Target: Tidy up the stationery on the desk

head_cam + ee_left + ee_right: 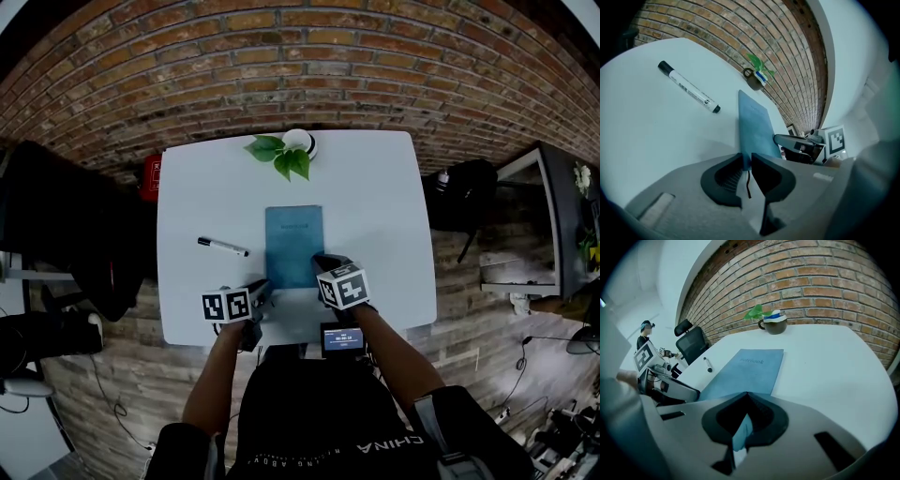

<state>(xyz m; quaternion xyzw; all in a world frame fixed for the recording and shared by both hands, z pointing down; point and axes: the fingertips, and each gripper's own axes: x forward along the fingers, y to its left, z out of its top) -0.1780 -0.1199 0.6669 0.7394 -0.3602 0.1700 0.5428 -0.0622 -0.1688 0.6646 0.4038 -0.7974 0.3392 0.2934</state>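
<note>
Both grippers sat at the near edge of the notebook, which lay flat on the white desk and stretched away ahead of them.

The left gripper was tilted downward at the notebook's near left corner. Its jaws stood only a thin slot apart, and the blue edge of the notebook filled that slot, so the gripper was clamped on it.

The right gripper was just to the right of the left one, at the notebook's near right corner, also tilted down. Its jaw tips met on the notebook's edge, and a blue sliver of the notebook showed in the hollow behind the tips, pinched between them. In the left gripper view the right gripper's body and marker cube showed close by on the right, just beside the notebook.

A marker lay on the desk ahead and to the left of the left gripper, apart from the notebook, its black cap at the end pointing away to the left. A mug with green leaves stood far ahead of both grippers, past the notebook's far edge, near the brick wall. A black chair stood off to the left of the right gripper, beyond the desk.
</note>
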